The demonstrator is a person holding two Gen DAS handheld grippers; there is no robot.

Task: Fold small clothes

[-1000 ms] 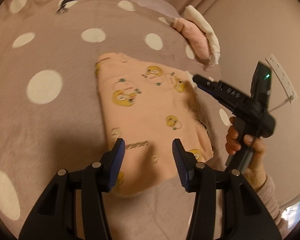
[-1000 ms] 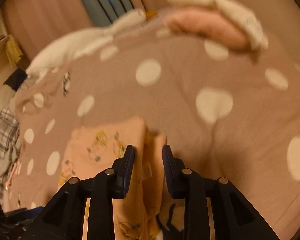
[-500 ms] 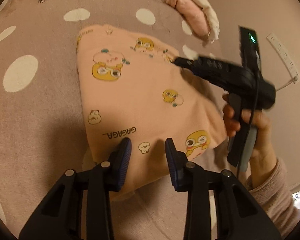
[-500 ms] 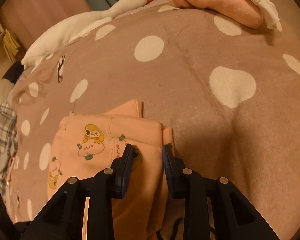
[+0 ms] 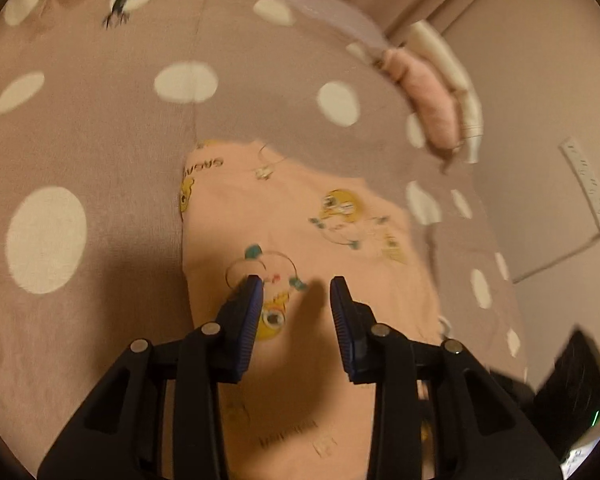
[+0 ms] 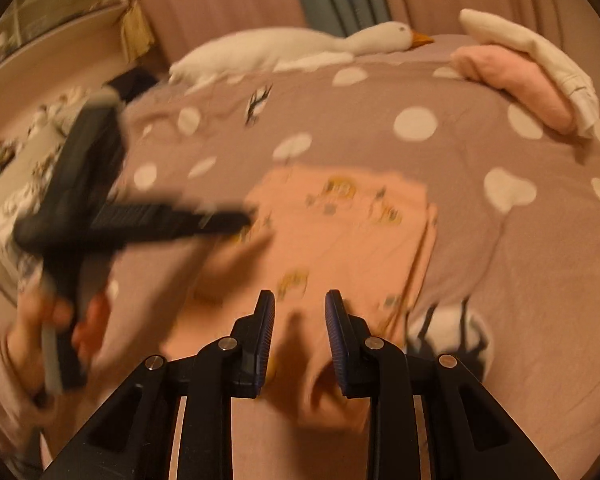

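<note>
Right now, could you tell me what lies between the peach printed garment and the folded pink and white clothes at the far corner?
Only bare polka-dot bedspread separates the peach garment from the folded pile, clearest in the right wrist view.

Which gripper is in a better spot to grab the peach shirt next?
Probably the left gripper. Its jaws, which have just been closing, hang open right over the peach shirt, mid-cloth. The right gripper is open too, hovering over the near edge. Neither grips cloth yet.
</note>
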